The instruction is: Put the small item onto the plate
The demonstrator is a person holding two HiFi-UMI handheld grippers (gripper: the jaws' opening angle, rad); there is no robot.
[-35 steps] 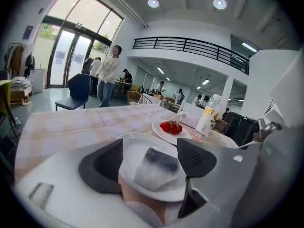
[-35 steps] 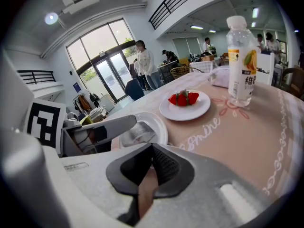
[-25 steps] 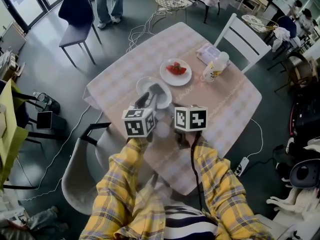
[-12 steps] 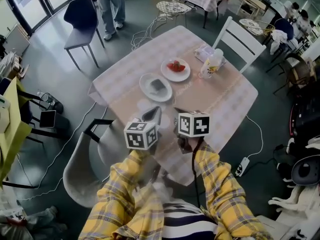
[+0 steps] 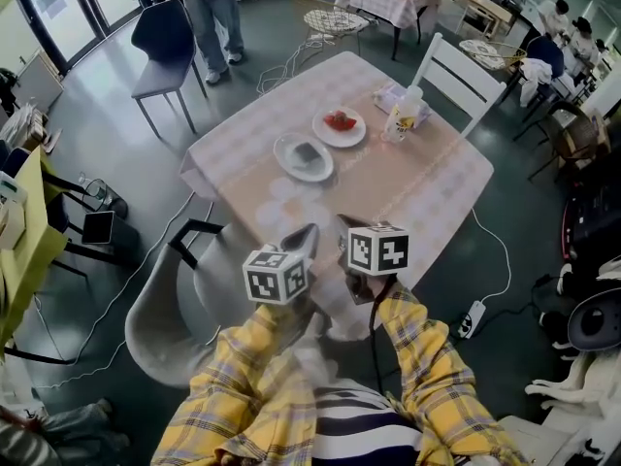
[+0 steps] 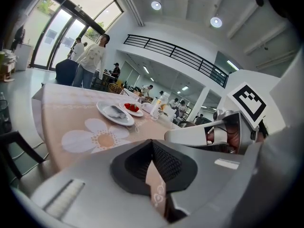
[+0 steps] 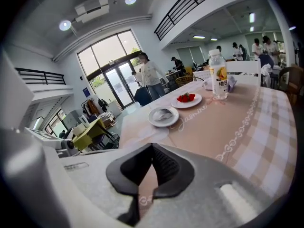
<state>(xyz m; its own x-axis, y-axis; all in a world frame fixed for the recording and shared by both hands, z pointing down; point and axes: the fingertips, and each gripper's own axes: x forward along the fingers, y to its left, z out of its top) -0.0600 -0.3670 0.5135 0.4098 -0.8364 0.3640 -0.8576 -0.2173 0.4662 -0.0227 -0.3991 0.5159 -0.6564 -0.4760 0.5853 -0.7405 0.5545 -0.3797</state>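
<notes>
A small grey item (image 5: 308,153) lies on the white plate (image 5: 282,149) toward the far left of the table; it also shows as the item (image 6: 114,110) on the plate (image 6: 101,109), and as the item (image 7: 164,113) on the plate (image 7: 151,118). My left gripper (image 5: 303,239) is shut and holds nothing; it hangs at the table's near edge, well short of the plate. Beside it my right gripper (image 5: 346,237) is shut and holds nothing too. Up close, the left gripper (image 6: 153,150) and the right gripper (image 7: 151,155) each show pads pressed together.
A second plate with strawberries (image 5: 340,121) sits just beyond the first, with a bottle (image 5: 402,115) and a tissue pack (image 5: 385,94) to its right. A white chair (image 5: 466,66) stands at the far side, a grey chair (image 5: 165,309) near left. A person (image 5: 206,3) stands by a blue chair (image 5: 160,32).
Both grippers have drawn back from the plate to the table's near edge. The left jaws have closed with nothing in them, and the grey item stays on the plate.
</notes>
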